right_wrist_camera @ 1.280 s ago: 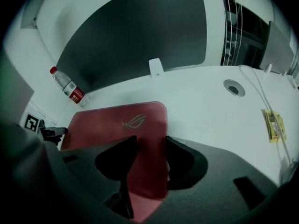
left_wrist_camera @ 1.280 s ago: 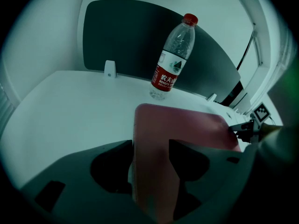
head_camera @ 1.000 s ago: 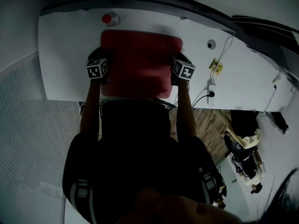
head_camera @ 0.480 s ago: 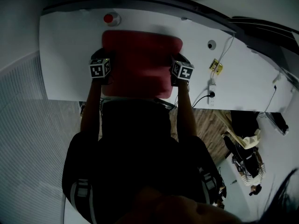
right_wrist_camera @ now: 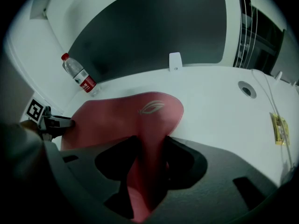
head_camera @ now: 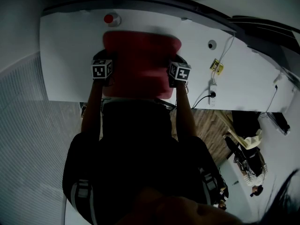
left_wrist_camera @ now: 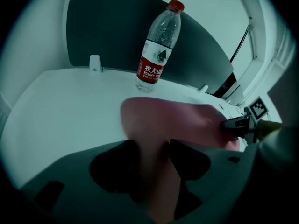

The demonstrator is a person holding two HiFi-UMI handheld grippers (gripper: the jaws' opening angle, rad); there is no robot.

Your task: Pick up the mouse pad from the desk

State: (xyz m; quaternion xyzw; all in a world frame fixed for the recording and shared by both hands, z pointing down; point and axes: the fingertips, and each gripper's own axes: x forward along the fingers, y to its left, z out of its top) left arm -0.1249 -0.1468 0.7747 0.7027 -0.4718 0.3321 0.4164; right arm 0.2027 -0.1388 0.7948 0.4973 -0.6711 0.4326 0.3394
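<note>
A red mouse pad (head_camera: 140, 62) lies across the middle of the white desk (head_camera: 65, 55), held by its two side edges. My left gripper (head_camera: 107, 62) grips the left edge; in the left gripper view the pad (left_wrist_camera: 187, 120) fills the gap in that gripper (left_wrist_camera: 153, 155). My right gripper (head_camera: 172, 65) is shut on the right edge, and the pad (right_wrist_camera: 121, 118), with a logo near its far corner, runs up between its jaws (right_wrist_camera: 152, 148). The pad looks bowed between the two grippers. Each gripper view shows the other gripper (left_wrist_camera: 240, 123) (right_wrist_camera: 53, 122) across the pad.
A water bottle (left_wrist_camera: 156, 50) with a red cap (head_camera: 108, 18) stands just behind the pad. A dark partition panel (left_wrist_camera: 117, 31) backs the desk. To the right are a round grommet (head_camera: 212, 44), a yellow tag (head_camera: 216, 65) and cables. The person's body hides the desk's near edge.
My right gripper has moved inward to the left. The pad now looks narrower, bowed and blurred. The left gripper has shifted only slightly.
</note>
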